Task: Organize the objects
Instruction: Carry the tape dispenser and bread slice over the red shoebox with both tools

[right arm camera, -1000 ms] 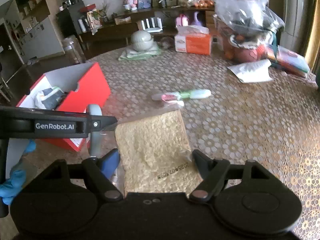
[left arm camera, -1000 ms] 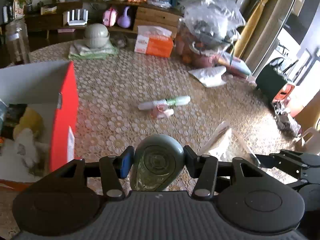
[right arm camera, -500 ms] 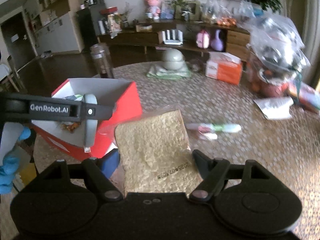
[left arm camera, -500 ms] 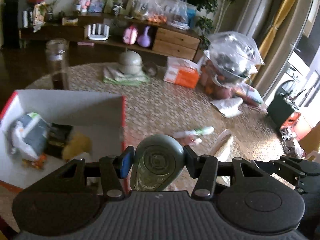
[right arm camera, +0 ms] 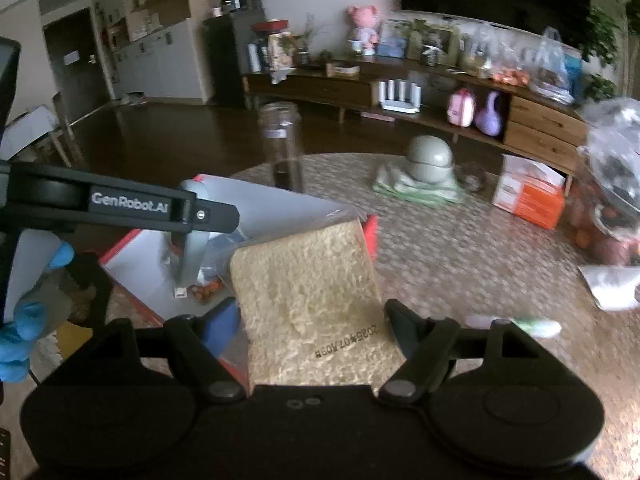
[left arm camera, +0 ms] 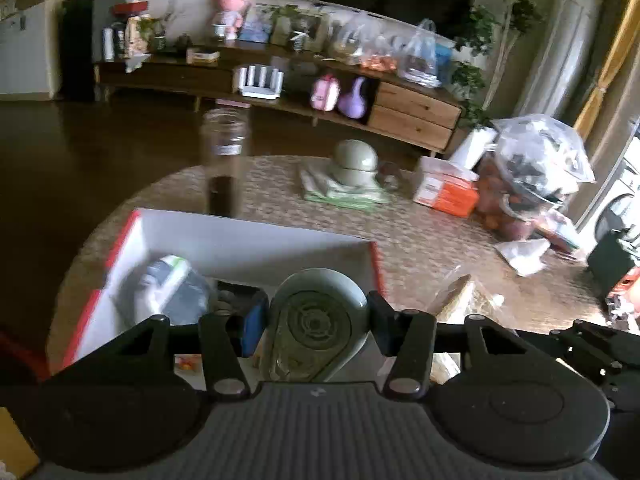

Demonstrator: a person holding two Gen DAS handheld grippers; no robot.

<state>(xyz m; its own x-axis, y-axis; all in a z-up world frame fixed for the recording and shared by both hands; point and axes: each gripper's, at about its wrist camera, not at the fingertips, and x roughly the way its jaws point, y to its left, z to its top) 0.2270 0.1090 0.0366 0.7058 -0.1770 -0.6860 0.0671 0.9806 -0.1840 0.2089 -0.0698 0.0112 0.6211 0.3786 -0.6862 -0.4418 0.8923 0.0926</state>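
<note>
Two grippers each carry something over a round table (left arm camera: 420, 236) covered in a patterned cloth.

In the left wrist view, the left gripper (left arm camera: 316, 320) pinches a grey-green rounded lid or cap (left arm camera: 320, 320) between its blue-padded finger and its dark one, both pressed against its sides. Just beyond the fingers sits a red box (left arm camera: 120, 236) with a white interior, open at the top; a grey and white packet (left arm camera: 168, 284) lies inside on the left, blurred enough that I cannot name it. A tall clear jar (left arm camera: 226, 160) with dark contents stands at the far edge of the box. Farther off are a grey-green domed pot (left arm camera: 355, 162) on folded green cloth, an orange and white carton (left arm camera: 446, 188), and a bulging clear plastic bag (left arm camera: 540, 160) on the right.

In the right wrist view, the right gripper (right arm camera: 312, 316) clasps a clear bag holding a pale, crumbly block (right arm camera: 308, 296), probably dried noodles, its fingers closed against the bag's sides. The bag hangs above the near right corner of the red box (right arm camera: 132, 280). The left gripper (right arm camera: 192, 240) reaches across from the left over the box, held by a hand in a blue glove (right arm camera: 24, 332). A pink and green tube-like item (right arm camera: 520, 325) lies on the table (right arm camera: 480, 256) to the right.
</note>
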